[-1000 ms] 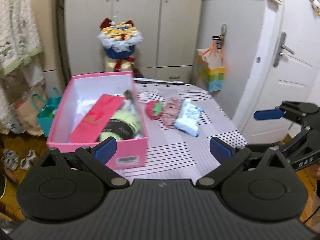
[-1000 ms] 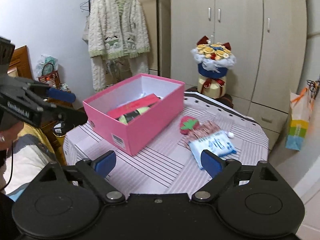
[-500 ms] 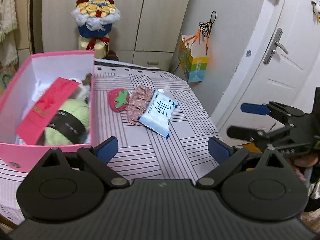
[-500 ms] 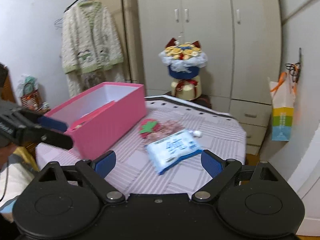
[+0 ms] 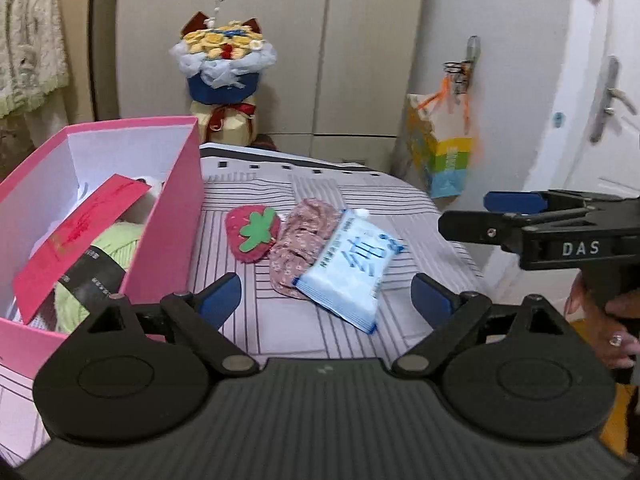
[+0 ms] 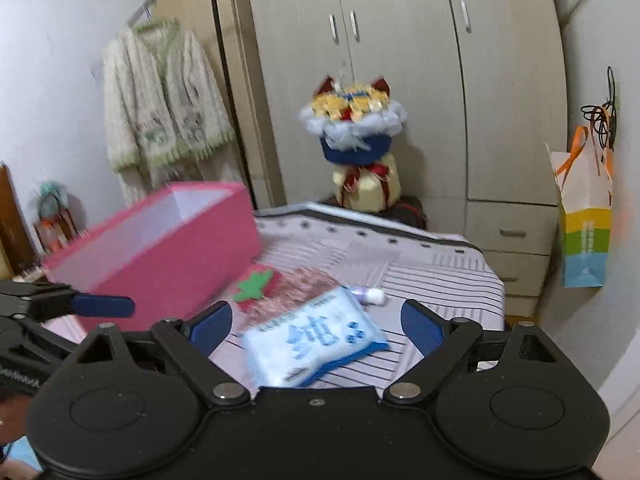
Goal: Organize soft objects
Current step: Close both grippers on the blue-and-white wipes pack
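Three soft things lie in a loose cluster on the striped worktop (image 5: 400, 216), just to the right of a pink box (image 5: 168, 216). Inside that box, at the left, a red envelope (image 5: 80, 232) leans across a ball of light green yarn (image 5: 116, 248) with a dark paper band.

Just beside the box's right wall lies a red strawberry-shaped pad (image 5: 252, 236) with a green felt leaf. Touching its right edge is a crumpled pink floral cloth (image 5: 296, 248), and a pale blue tissue pack (image 5: 350, 266) lies partly on top of that cloth, tilted, with one corner pointing toward the camera. In the right wrist view a small white object (image 6: 370, 295) sits on the worktop just behind the pack; it is too blurred to name.

The left tool (image 5: 328, 300) hovers above the near part of the worktop, its blue-padded jaws wide apart and closing, with nothing pressed between them; the tissue pack shows in the gap beyond. The right tool (image 6: 316, 324) also stands with its jaws wide apart and grips nothing, with the pack ahead of it. From the left wrist view it appears at the far right, held by a person's hand (image 5: 608, 320).

Behind the worktop stand a bouquet (image 5: 224, 60) in blue wrapping and pale wardrobe doors (image 5: 360, 40).
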The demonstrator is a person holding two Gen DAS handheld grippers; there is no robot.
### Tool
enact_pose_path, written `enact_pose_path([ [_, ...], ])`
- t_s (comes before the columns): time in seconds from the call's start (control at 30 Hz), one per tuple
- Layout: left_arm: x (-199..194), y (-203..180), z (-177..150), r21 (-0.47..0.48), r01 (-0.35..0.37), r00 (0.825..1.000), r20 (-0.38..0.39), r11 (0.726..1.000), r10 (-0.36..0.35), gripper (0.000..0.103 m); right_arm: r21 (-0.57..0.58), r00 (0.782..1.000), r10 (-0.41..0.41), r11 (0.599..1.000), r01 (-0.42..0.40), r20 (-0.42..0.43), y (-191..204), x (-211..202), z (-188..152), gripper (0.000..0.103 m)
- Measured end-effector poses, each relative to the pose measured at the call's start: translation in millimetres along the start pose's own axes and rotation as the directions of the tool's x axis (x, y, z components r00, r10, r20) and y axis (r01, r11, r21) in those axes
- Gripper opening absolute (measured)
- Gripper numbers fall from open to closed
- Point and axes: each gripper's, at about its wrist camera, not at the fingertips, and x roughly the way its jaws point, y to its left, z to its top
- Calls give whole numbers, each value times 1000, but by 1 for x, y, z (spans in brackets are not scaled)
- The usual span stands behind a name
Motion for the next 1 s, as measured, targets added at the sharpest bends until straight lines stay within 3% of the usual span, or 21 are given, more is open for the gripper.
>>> enact_pose_path([
  [0.1, 21, -1, -5, -21, -62, 998, 11, 998, 63, 92, -21, 999, 39, 999, -40, -38, -7, 20, 1, 93],
  [0.23, 46, 2, -10, -69, -68, 998, -8, 995, 68, 90, -40, 998, 17, 999, -19, -60, -12, 43, 2, 93],
  [0.37, 66, 4, -17, -140, -32, 999, -7, 990, 31, 79, 9, 995, 35, 999, -34, -96, -29, 71, 3, 87],
  [0.43, 66, 0, -23, -142, -32, 999, 24, 989, 35, 78, 72, 994, 50, 996, -43, -97, -36, 83, 4, 87],
  [0.5, 65, -4, -26, -132, -17, 998, 59, 991, 25, 77, 187, 990, 115, 977, -98, -84, -44, 95, 6, 86],
  [0.57, 69, -3, -27, -158, -14, 999, 43, 987, 20, 71, 215, 988, 123, 971, -100, -95, -44, 106, 6, 85],
  [0.7, 82, 3, -29, -206, 5, 999, -30, 979, -12, 60, 114, 990, 67, 992, -52, -128, -34, 118, 2, 81],
  [0.87, 87, 6, -32, -232, 16, 997, -69, 972, -33, 56, 179, 973, 190, 970, -166, -129, -46, 122, -8, 80],
  [1.0, 90, 9, -33, -241, 25, 997, -69, 970, -43, 47, 188, 971, 200, 967, -173, -134, -52, 119, -15, 80],
])
